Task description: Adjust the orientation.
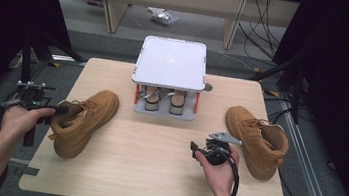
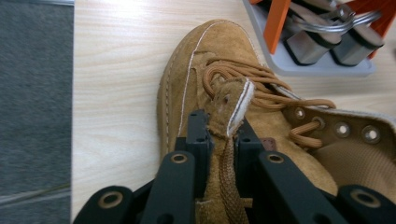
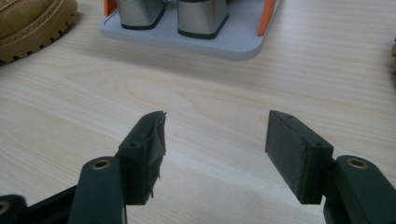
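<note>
Left tool [image 2: 218,140] clamped on tongue of tan suede lace-up boot [image 2: 224,88], left of grey shoe rack [image 1: 169,72]. Right tool [image 3: 215,144] wide open, empty. Keep your grip firm; lift straight.

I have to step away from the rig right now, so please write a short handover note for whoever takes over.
Left gripper: shut on the tongue of the left tan suede lace-up boot, which lies at the left side of the light wooden table.
Right gripper: open, nothing between its jaws, held above bare table.
Right tan suede boot: at the table's right side, untouched.
Grey two-tier shoe rack: at the table's far middle, a pair of heeled sandals on its lower shelf.
Done: left boot gripped. Left: probably moving both boots.
</note>
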`<move>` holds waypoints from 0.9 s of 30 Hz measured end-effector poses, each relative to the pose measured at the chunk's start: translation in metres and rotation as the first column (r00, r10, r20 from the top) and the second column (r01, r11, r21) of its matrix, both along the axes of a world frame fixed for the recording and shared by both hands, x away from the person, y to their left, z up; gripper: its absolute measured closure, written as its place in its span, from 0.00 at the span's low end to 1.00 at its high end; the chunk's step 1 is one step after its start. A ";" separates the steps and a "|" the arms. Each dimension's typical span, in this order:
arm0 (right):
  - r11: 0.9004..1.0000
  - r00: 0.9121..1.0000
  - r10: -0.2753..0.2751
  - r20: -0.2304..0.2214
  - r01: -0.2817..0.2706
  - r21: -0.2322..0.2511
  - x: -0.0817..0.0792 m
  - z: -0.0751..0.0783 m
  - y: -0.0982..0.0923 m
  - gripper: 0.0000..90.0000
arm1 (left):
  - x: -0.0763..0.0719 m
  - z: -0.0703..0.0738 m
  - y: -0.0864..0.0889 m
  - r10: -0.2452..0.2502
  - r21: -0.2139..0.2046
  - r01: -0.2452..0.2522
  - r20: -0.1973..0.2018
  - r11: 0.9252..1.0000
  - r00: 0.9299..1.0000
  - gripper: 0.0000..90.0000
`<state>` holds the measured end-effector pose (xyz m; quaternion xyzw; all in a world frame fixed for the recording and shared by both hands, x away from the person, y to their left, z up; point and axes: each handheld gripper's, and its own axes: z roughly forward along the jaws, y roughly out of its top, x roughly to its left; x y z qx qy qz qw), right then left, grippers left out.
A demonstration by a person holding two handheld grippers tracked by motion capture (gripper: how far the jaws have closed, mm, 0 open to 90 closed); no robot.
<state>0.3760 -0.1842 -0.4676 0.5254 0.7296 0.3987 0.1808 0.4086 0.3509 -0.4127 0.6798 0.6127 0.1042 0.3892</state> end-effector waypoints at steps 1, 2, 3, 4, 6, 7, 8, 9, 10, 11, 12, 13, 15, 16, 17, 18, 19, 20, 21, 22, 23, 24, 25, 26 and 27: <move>1.000 1.000 -0.003 0.001 0.003 -0.001 0.000 0.000 0.000 0.43 | 0.000 -0.001 0.000 0.012 -0.024 -0.012 0.005 1.000 1.000 0.91; 1.000 1.000 0.002 0.004 -0.002 0.015 0.001 -0.001 0.000 0.43 | 0.000 -0.001 0.000 0.016 -0.037 -0.016 0.003 0.999 1.000 0.91; 1.000 1.000 -0.014 -0.010 0.014 0.023 -0.001 -0.001 0.002 0.43 | -0.001 -0.002 0.001 0.022 -0.047 -0.022 0.004 0.999 1.000 0.91; 1.000 1.000 -0.021 -0.017 0.021 0.019 -0.001 0.000 0.002 0.43 | -0.001 -0.002 0.000 0.033 -0.063 -0.032 0.010 0.997 0.999 0.91; 1.000 1.000 0.007 0.005 -0.007 0.009 0.001 -0.002 0.000 0.43 | -0.001 -0.002 0.001 0.024 -0.061 -0.024 0.005 0.998 1.000 0.91; 1.000 1.000 0.003 0.000 -0.003 -0.003 0.001 -0.002 0.000 0.43 | -0.001 -0.002 0.000 0.033 -0.078 -0.032 0.007 0.996 0.999 0.91; 1.000 1.000 0.003 -0.001 -0.003 -0.004 0.001 -0.002 0.000 0.43 | -0.001 -0.002 0.000 0.033 -0.078 -0.032 0.007 0.996 0.999 0.91; 1.000 1.000 0.003 -0.001 -0.003 -0.004 0.001 -0.002 0.000 0.43 | -0.001 -0.001 0.000 0.034 -0.083 -0.033 0.008 0.996 0.999 0.91; 1.000 1.000 0.002 -0.002 -0.002 0.000 0.001 -0.002 0.000 0.43 | -0.001 0.000 0.001 0.020 -0.077 -0.020 0.005 0.997 1.000 0.91; 1.000 1.000 0.002 -0.003 -0.002 0.005 0.001 -0.002 0.000 0.43 | -0.001 0.000 0.000 0.021 -0.082 -0.020 0.004 0.996 1.000 0.91; 1.000 1.000 0.002 -0.003 -0.002 0.005 0.001 -0.002 0.000 0.43 | -0.001 0.001 -0.001 0.026 -0.097 -0.025 0.011 0.995 1.000 0.91; 1.000 1.000 0.003 0.008 -0.003 0.009 0.002 -0.003 -0.001 0.43 | -0.001 0.002 -0.002 0.025 -0.100 -0.024 0.011 0.995 1.000 0.91; 1.000 1.000 -0.002 0.007 0.002 0.006 0.002 -0.003 -0.002 0.43 | -0.001 0.005 -0.003 0.025 -0.107 -0.022 0.023 0.994 0.999 0.91; 1.000 1.000 -0.002 0.007 0.002 0.006 0.002 -0.003 -0.002 0.43 | -0.001 0.005 -0.003 0.025 -0.107 -0.022 0.023 0.994 0.999 0.91; 1.000 1.000 -0.009 0.003 0.009 0.005 0.001 -0.002 -0.002 0.43 | -0.001 0.006 -0.003 0.021 -0.104 -0.019 0.023 0.994 0.999 0.91; 1.000 1.000 -0.009 0.002 0.009 0.006 0.001 -0.003 -0.002 0.43 | -0.002 0.008 -0.004 0.028 -0.105 -0.023 0.041 0.994 0.999 0.91; 1.000 1.000 -0.008 0.002 0.008 0.008 0.001 -0.002 -0.002 0.43 | -0.002 0.009 -0.004 0.025 -0.106 -0.021 0.040 0.994 0.999 0.91; 1.000 1.000 -0.008 0.002 0.008 0.008 0.001 -0.002 -0.002 0.43 | -0.002 0.009 -0.004 0.025 -0.106 -0.021 0.040 0.994 0.999 0.91; 1.000 1.000 -0.017 -0.002 0.017 0.015 0.001 -0.002 -0.001 0.43 | -0.002 0.010 -0.002 0.029 -0.118 -0.024 0.038 0.993 0.999 0.91; 1.000 1.000 -0.017 -0.002 0.017 0.015 0.001 -0.002 -0.001 0.43 | -0.002 0.010 -0.002 0.029 -0.118 -0.024 0.038 0.993 0.999 0.91; 1.000 1.000 -0.007 0.007 0.007 0.003 0.002 -0.003 -0.002 0.43 | -0.002 0.010 0.000 0.034 -0.124 -0.029 0.037 0.992 0.999 0.91; 1.000 1.000 -0.007 0.007 0.007 0.003 0.002 -0.003 -0.002 0.43 | -0.002 0.010 0.000 0.034 -0.124 -0.029 0.037 0.992 0.999 0.91; 1.000 1.000 -0.008 0.000 0.008 -0.007 0.001 -0.002 -0.002 0.43 | -0.003 0.011 0.001 0.036 -0.133 -0.031 0.039 0.991 0.999 0.91; 1.000 1.000 -0.008 0.000 0.008 -0.007 0.001 -0.002 -0.002 0.43 | -0.003 0.011 0.001 0.036 -0.133 -0.031 0.039 0.991 0.999 0.92; 1.000 1.000 -0.012 0.005 0.012 0.006 0.002 -0.004 -0.001 0.43 | -0.003 0.011 0.001 0.042 -0.140 -0.035 0.040 0.990 0.998 0.92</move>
